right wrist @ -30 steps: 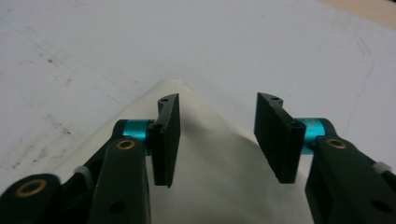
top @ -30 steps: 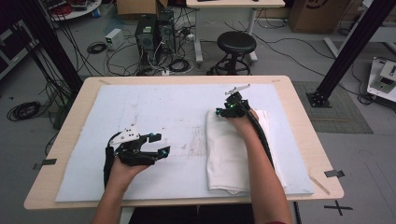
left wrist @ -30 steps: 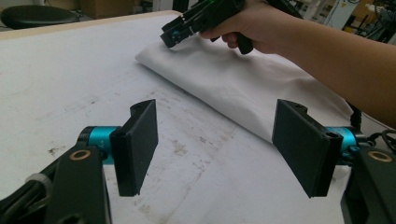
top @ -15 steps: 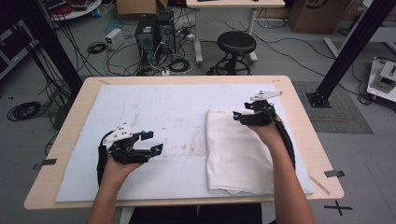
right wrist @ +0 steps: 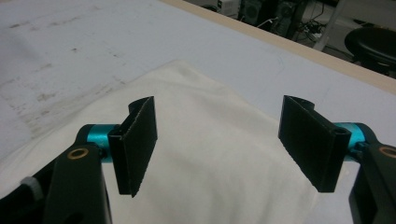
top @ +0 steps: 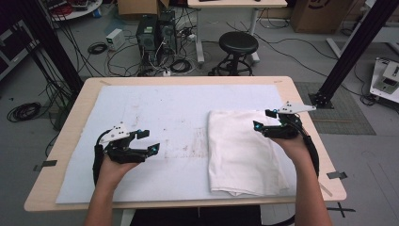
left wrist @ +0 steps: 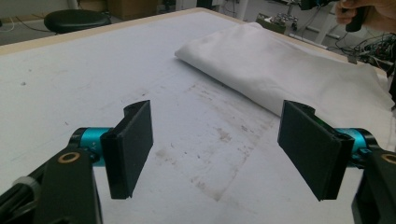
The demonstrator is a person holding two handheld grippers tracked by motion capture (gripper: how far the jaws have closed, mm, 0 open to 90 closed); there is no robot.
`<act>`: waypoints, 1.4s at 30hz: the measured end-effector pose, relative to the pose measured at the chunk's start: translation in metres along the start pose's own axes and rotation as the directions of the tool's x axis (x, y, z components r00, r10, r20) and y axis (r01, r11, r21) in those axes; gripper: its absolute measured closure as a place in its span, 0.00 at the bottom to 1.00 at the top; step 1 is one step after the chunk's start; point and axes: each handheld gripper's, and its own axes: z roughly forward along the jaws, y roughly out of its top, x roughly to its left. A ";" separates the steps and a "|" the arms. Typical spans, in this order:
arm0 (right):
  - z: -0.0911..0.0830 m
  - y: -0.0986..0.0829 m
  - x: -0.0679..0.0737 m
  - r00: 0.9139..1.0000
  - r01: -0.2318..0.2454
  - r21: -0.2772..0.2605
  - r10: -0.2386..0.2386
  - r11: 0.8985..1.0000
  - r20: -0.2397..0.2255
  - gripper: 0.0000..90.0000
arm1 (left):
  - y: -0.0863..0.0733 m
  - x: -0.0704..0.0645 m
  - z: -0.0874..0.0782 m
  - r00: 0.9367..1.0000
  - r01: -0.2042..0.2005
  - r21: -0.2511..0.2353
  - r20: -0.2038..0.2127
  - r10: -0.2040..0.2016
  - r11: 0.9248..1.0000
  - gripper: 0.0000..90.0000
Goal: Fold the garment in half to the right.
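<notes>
A folded white cloth lies on the right half of a white mat that covers the wooden table. My right gripper hovers over the cloth's far right corner, open, with nothing between its jaws. In the right gripper view the open gripper looks down on the cloth. My left gripper is open above the bare stained mat, well left of the cloth. In the left gripper view the gripper points toward the cloth, and the other hand shows beyond it.
Brown smudges mark the mat between the left gripper and the cloth. Beyond the table's far edge stand a black stool, computer towers and loose cables. A black frame post rises at the right.
My right gripper has moved to the right across the cloth's far end and slightly nearer. The left gripper has shifted only a little to the left. The cloth lies as before.
</notes>
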 end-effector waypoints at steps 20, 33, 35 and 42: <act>-0.002 -0.052 0.038 0.994 0.016 -0.062 -0.023 0.998 -0.106 0.25 | -0.008 0.003 -0.003 0.998 -0.055 0.039 0.028 0.054 0.998 0.29; -0.006 -0.055 0.045 0.992 0.041 -0.024 -0.044 0.999 -0.122 0.25 | -0.013 0.001 -0.003 0.998 -0.046 0.033 0.031 0.045 0.998 0.28; -0.005 -0.057 0.044 0.992 0.039 -0.020 -0.042 0.999 -0.122 0.25 | -0.014 0.001 -0.002 0.998 -0.048 0.039 0.035 0.046 0.998 0.28; -0.003 -0.059 0.045 0.992 0.038 -0.012 -0.039 0.999 -0.123 0.25 | -0.013 0.002 -0.005 0.999 -0.041 0.023 0.031 0.041 0.999 0.28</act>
